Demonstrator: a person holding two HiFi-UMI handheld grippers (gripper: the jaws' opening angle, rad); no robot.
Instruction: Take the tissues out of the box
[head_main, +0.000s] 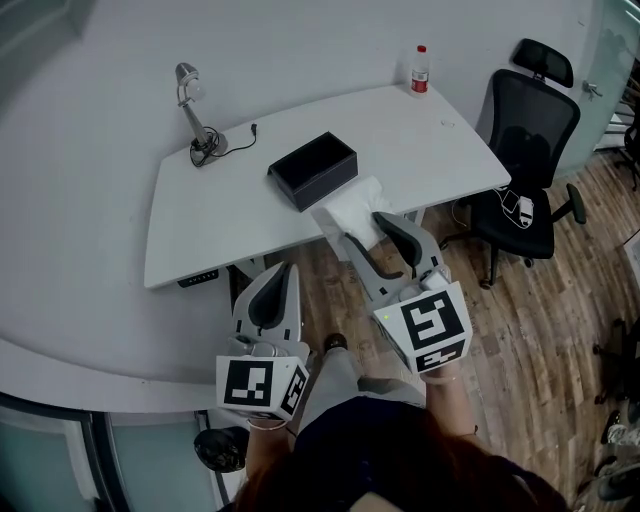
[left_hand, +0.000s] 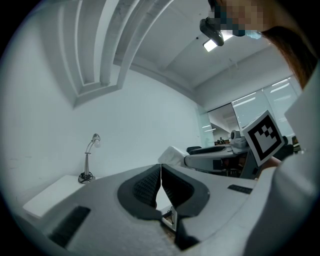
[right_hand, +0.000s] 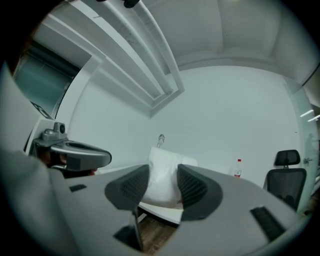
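Centrally, a white counter (head_main: 420, 140) is seen from above, with an open black box (head_main: 314, 168) set near its middle. A white wad of tissues (head_main: 350, 208) is found outside the box, just beside its near corner and over the counter's front edge. The tissues are pinched between the 2 jaws of the right hand-held gripper (head_main: 362, 228). In the right gripper view the wad (right_hand: 167, 155) fills the gap between the dark ridged pads of that hand-held gripper (right_hand: 163, 168). The left hand-held gripper (head_main: 283, 270) is held lower and nearer the person, well apart from the tissues. Its jaws are pressed together on nothing (left_hand: 160, 169). A desk lamp (head_main: 195, 115) and a bottle (head_main: 420, 70) are placed along the counter's far side.
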